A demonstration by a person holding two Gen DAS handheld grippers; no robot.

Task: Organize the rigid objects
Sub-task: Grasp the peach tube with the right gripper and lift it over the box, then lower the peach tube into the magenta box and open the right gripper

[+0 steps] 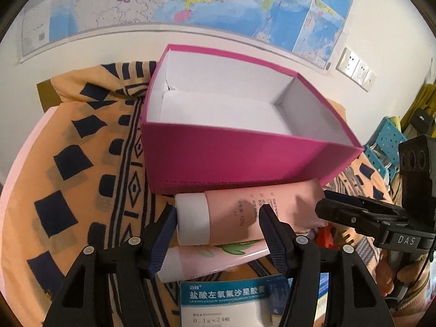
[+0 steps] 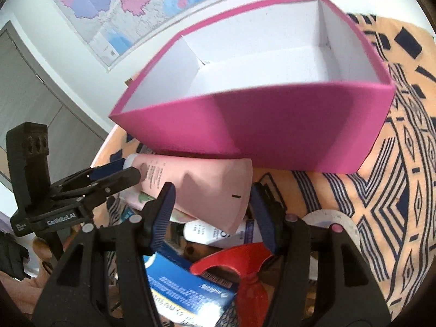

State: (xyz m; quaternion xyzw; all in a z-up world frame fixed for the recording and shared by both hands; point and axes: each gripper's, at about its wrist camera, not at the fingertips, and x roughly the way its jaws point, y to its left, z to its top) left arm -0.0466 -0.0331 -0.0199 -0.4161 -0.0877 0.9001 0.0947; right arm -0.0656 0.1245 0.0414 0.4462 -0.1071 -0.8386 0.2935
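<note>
A pale pink tube (image 1: 261, 204) with a white cap (image 1: 192, 219) hangs just in front of the open magenta box (image 1: 234, 160), whose white inside holds nothing. My left gripper (image 1: 216, 218) is shut on the cap end: one pad presses the cap's end face, the other the tube's body. In the right wrist view the tube's flat crimped end (image 2: 215, 190) sits between the pads of my right gripper (image 2: 211, 199), which is shut on it. Each view shows the other gripper: the right gripper (image 1: 323, 201) at the crimped end, the left gripper (image 2: 125, 170) at the cap.
Under the tube lie a second pink tube with a leaf print (image 1: 218, 256), a white and teal medicine box (image 1: 226, 299), a blue box (image 2: 185, 283), a red plastic piece (image 2: 245, 267) and a white bottle (image 2: 207, 231). An orange patterned cloth (image 1: 81, 163) covers the table. Blue crates (image 1: 389, 136) stand right.
</note>
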